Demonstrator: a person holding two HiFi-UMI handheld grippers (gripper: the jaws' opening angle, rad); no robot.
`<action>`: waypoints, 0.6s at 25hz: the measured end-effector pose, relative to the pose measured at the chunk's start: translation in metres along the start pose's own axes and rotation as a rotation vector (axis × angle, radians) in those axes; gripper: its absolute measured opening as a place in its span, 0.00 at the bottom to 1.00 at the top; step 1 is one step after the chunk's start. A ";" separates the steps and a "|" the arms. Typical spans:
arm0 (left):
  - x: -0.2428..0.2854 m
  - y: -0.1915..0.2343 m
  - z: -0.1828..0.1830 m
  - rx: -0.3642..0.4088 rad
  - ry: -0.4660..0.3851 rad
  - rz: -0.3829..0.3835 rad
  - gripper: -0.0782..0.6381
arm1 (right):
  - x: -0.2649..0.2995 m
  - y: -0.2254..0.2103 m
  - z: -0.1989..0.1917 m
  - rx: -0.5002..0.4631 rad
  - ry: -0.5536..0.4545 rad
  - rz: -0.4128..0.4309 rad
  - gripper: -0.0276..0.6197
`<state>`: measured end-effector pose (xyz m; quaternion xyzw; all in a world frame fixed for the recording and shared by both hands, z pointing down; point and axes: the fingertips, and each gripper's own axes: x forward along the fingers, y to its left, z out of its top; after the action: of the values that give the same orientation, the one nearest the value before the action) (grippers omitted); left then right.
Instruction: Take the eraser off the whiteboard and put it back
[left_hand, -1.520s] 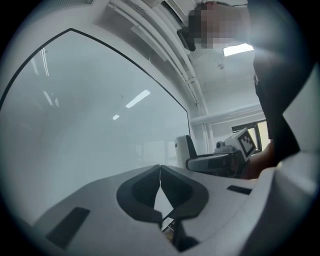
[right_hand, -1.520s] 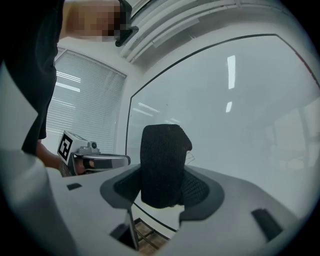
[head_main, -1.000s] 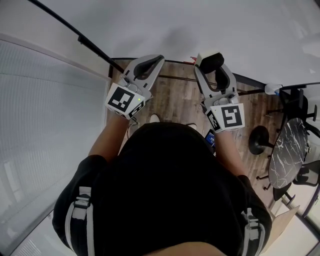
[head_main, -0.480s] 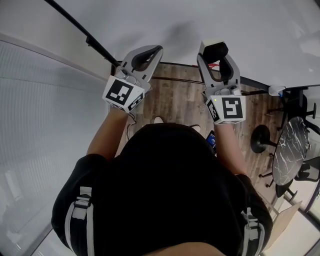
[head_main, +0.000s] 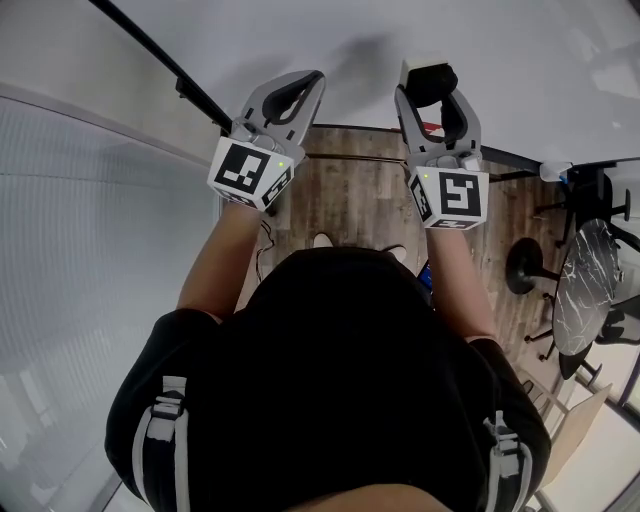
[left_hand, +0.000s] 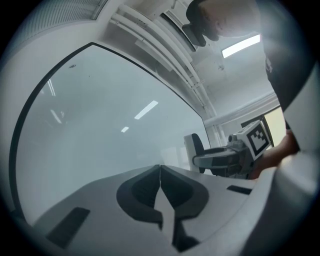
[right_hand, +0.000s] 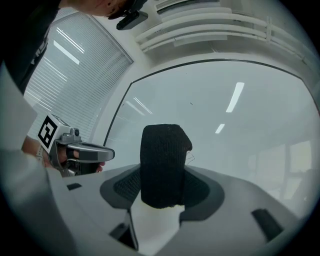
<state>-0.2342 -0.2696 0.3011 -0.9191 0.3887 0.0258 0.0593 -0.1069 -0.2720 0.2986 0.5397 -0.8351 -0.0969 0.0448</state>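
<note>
1. Right gripper (head_main: 428, 98): the jaws stand partly open and are clamped on the eraser (right_hand: 164, 165). The black felt end pokes past the tips toward the whiteboard (right_hand: 225, 125), and the white body sits down between the pads.
2. The eraser is off the whiteboard, just short of its face and not touching it.
3. Left gripper (left_hand: 160, 170): the jaws are pressed together with nothing in them. It points at the whiteboard beside the right gripper and also stops short of it.
4. My read is that this is the return leg, with the eraser due back on the whiteboard.
5. Bring the eraser in square to the whiteboard so a flat face meets it flush, not an edge. Which face should seat, I cannot tell.
6. Keep the squeeze until the eraser rests against the whiteboard.
7. Then open wide and back straight away from the whiteboard so the pads don't drag it loose.
8. Risk: if it is released early or tilted, it likely drops down the whiteboard.
9. Keep the left gripper clear of the whiteboard.
</note>
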 end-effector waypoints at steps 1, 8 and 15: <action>0.000 0.002 -0.001 -0.003 -0.001 0.008 0.12 | 0.001 0.000 0.000 0.000 -0.002 -0.010 0.39; 0.001 0.014 -0.014 0.000 0.002 0.031 0.12 | 0.021 -0.002 -0.008 -0.023 0.005 -0.108 0.39; 0.005 0.020 -0.026 -0.014 0.007 -0.006 0.12 | 0.047 -0.002 -0.023 -0.073 0.052 -0.189 0.39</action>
<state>-0.2449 -0.2902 0.3244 -0.9208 0.3859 0.0253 0.0515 -0.1203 -0.3178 0.3194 0.6163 -0.7750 -0.1169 0.0768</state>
